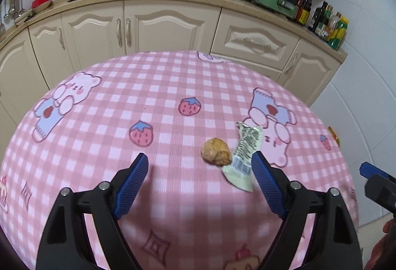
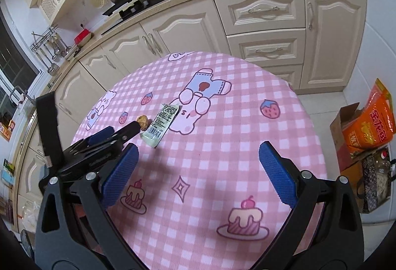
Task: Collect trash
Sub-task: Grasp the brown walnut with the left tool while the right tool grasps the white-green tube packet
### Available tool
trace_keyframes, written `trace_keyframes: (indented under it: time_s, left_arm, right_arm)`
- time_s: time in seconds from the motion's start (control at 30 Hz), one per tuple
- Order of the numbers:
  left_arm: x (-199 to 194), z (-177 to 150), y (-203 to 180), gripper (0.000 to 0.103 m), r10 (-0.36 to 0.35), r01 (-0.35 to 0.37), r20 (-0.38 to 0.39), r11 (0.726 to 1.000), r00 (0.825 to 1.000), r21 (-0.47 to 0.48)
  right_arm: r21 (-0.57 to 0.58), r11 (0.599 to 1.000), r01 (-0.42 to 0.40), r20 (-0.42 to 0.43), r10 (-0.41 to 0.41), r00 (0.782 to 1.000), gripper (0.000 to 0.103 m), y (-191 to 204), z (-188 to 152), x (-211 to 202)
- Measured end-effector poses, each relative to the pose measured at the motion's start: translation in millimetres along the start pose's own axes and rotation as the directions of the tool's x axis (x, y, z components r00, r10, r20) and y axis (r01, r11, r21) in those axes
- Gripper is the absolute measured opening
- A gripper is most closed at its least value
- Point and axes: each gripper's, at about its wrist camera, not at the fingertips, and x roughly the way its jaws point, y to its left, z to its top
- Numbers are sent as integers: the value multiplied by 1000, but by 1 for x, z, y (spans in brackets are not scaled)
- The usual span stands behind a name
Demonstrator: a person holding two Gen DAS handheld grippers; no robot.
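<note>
A pale green snack wrapper (image 1: pixel 243 154) with a barcode lies flat on the pink checked tablecloth (image 1: pixel 173 86). A brown crumpled scrap (image 1: pixel 215 151) lies just left of it. My left gripper (image 1: pixel 200 166) is open low over the cloth, and its right finger touches or overlaps the wrapper's edge, with the scrap between the fingers. In the right wrist view the wrapper (image 2: pixel 162 123) and the scrap (image 2: pixel 143 121) lie ahead to the left. My right gripper (image 2: pixel 198 153) is open and empty above the cloth. The left gripper (image 2: pixel 118 133) shows there beside the scrap.
The round table's edge (image 2: pixel 314 146) drops off to a tiled floor. A cardboard box (image 2: pixel 344 136) with an orange bag (image 2: pixel 371 121) stands on the floor at the right. Cream kitchen cabinets (image 1: pixel 168 27) and a counter with pots stand behind the table.
</note>
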Motion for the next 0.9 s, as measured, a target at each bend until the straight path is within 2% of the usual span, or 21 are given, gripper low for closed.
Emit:
trace_keyframes:
  time_s: [0.03, 0.07, 0.13, 0.2, 0.33, 0.47, 0.6, 0.67, 0.7, 0.77, 0.8, 0.83, 0.9]
  left_arm:
    - [4, 1, 0, 70, 3, -3, -11, 1000, 1000, 4]
    - [8, 2, -1, 59, 1, -1, -26, 1000, 1000, 8]
    - [12, 3, -1, 50, -8, 8, -31, 1000, 999, 14]
    - [14, 3, -3, 27, -5, 7, -36, 999, 999, 36]
    - [12, 2, 2, 26, -44, 46, -39, 999, 998, 30]
    - [0, -5, 19, 26, -28, 28, -24, 1000, 999, 12]
    - [-18, -11, 42, 26, 4, -4, 0, 1000, 1000, -27]
    - [-28, -15, 56, 26, 21, -21, 12, 998, 1000, -53]
    - [-32, -16, 61, 26, 24, -23, 14, 998, 1000, -65]
    - [-39, -21, 66, 26, 27, -26, 21, 997, 999, -73]
    - [-42, -23, 67, 26, 25, -23, 22, 997, 999, -76]
    - [-44, -24, 69, 26, 22, -20, 24, 997, 999, -78]
    - [-50, -29, 69, 26, 18, -16, 30, 997, 999, -80]
  right_arm:
    - [-2, 1000, 0, -3, 0, 1000, 96, 0, 1, 2]
    - [-3, 1000, 1, -8, -1, 1000, 96, 1, 1, 6]
    - [-4, 1000, 3, -14, -3, 1000, 96, 2, 3, 11]
    - [-9, 1000, 4, -21, -5, 1000, 96, 4, 3, 18]
    - [-41, 999, 7, -50, -9, 999, 96, 17, 8, 38]
    - [-95, 995, -7, -77, -1, 997, 95, 41, 17, 66]
    - [-115, 993, -6, -119, -8, 993, 76, 63, 22, 98]
    - [-140, 990, 21, -132, -40, 990, 69, 75, 23, 115]
    - [-149, 988, 37, -135, -58, 989, 61, 79, 22, 121]
    - [-198, 975, 105, -101, -127, 987, 56, 88, 21, 128]
    - [-225, 963, 145, -87, -169, 982, 50, 92, 20, 130]
    - [-239, 958, 159, -81, -182, 980, 37, 93, 19, 130]
    - [-250, 956, 155, -78, -179, 981, 27, 90, 16, 126]
